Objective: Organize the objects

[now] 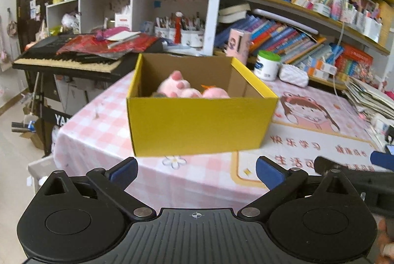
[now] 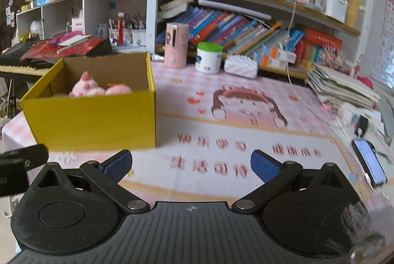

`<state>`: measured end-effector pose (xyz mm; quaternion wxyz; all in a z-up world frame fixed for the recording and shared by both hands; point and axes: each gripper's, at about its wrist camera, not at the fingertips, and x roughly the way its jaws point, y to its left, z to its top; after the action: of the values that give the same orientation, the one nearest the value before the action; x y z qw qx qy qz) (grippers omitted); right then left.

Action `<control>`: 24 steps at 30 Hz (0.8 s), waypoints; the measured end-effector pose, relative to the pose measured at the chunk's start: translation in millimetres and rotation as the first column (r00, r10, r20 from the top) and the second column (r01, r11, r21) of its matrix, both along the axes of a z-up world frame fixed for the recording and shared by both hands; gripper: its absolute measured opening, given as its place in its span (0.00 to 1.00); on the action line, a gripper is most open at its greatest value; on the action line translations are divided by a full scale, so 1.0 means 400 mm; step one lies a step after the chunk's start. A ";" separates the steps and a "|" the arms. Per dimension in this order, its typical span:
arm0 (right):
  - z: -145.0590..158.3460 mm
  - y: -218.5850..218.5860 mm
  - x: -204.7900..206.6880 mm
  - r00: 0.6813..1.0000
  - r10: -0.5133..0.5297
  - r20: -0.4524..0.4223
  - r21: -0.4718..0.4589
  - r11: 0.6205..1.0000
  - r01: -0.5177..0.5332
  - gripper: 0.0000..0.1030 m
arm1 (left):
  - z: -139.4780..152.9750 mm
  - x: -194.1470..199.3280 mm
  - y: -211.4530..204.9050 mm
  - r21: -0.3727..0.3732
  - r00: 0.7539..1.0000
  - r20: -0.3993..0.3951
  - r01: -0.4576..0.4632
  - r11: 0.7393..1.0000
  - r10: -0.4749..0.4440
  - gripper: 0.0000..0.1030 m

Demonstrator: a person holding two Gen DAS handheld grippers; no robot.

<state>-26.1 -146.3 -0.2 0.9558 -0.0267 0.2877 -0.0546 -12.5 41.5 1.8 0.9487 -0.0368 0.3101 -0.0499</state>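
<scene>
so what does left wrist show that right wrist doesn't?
Left wrist only: the floor and keyboard stand left of the table, plus the right gripper's fingertip at the right edge.

Right wrist only: a phone lying on the tablecloth at the right, and a wall chart beyond the shelves.

Both: the yellow box with pink plush inside, the white tub, pink can, bookshelf, and each view's own gripper open with nothing between its fingers: left gripper, right gripper.

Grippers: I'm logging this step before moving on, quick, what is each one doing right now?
Left gripper: open, holding nothing.
Right gripper: open, holding nothing.
</scene>
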 end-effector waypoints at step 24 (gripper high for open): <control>-0.027 -0.118 -0.142 0.976 -0.200 -0.087 0.022 0.979 0.203 1.00 | -0.001 -0.058 -0.163 0.157 0.995 -0.001 0.094 0.983 -0.095 1.00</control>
<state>-83.0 -193.5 -11.0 0.9327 0.0152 0.3297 -0.1457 -35.9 -23.6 1.2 0.9462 0.0531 0.3115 -0.0705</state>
